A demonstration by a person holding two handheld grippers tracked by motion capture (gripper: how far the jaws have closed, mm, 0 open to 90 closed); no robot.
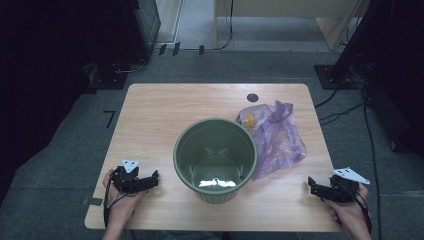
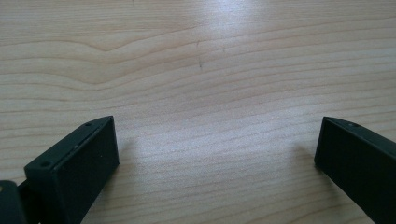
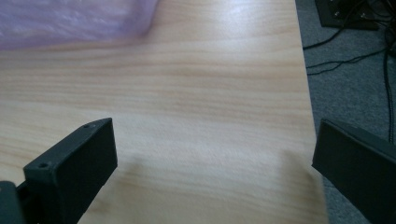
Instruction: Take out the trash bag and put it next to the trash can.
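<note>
Left tool (image 2: 215,154): two black jaws rising from the bottom edge, set wide apart with nothing between them; the left jaw shows a flat inner face and two small holes along its top edge, the right jaw is cut off by the frame. Worktop (image 2: 201,70): pale wood with wavy grain, a short dark mark near upper centre, a soft glare at top.

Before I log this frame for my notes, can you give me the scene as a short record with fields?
table: light wood
bucket: green, upright, empty, centre of table
bag: purple plastic, crumpled, right of the bucket, touching its rim
in bag: something orange, unclear what
left gripper: open, holding nothing, at near left edge
right gripper: open, holding nothing, at near right edge
</note>
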